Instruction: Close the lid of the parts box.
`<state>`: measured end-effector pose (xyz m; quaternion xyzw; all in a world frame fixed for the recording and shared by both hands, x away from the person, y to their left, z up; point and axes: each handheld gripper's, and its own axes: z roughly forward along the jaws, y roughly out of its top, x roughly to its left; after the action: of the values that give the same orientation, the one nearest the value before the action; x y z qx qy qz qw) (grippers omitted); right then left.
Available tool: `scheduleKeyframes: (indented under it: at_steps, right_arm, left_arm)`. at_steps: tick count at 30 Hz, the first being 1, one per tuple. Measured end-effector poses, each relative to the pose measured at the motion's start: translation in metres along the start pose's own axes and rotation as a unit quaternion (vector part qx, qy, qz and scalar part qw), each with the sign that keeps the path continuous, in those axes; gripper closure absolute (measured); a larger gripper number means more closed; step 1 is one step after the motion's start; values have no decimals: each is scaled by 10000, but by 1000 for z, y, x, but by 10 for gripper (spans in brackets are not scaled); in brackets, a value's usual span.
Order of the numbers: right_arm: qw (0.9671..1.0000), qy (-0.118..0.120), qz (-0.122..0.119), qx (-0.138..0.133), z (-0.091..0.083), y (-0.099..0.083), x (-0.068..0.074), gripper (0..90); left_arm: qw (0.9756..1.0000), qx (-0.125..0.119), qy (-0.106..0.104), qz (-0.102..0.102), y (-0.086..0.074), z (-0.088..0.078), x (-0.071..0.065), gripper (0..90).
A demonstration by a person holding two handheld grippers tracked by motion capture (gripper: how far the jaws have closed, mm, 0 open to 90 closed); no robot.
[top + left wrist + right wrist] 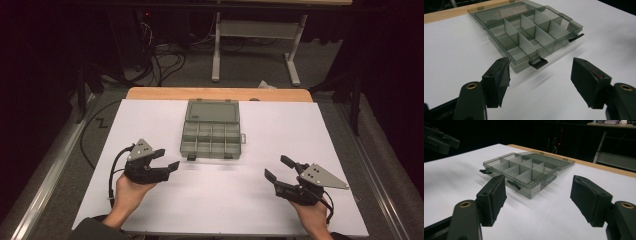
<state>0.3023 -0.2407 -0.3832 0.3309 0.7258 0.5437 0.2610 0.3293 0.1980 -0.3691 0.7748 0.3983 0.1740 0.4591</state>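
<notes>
Compartment box (211,131) sits centre of the high view on the white worktop (280,200), smoky clear plastic, lid hinged flat toward the top of frame, dividers bare, two black latches hanging off the near edge. Left hand-held gripper (167,159) lower left – jaws wide, nothing between them, just short of the box's near-left corner, not touching. Right hand-held gripper (278,167) lower right – jaws wide too, holding nothing, well apart from the box
</notes>
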Motion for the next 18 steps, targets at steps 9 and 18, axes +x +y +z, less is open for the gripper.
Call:
scheduleKeyframes:
  at_steps: [9, 18]
  right_arm:
    - [9999, 20, -148, 28, 14, 7, -3, 320]
    - [9987, 225, 186, 414, 30, 18, -9, 364]
  left_arm:
    - [9998, 175, 48, 86, 22, 19, 7, 280]
    - [9992, 399, 70, -5, 41, 42, 18, 282]
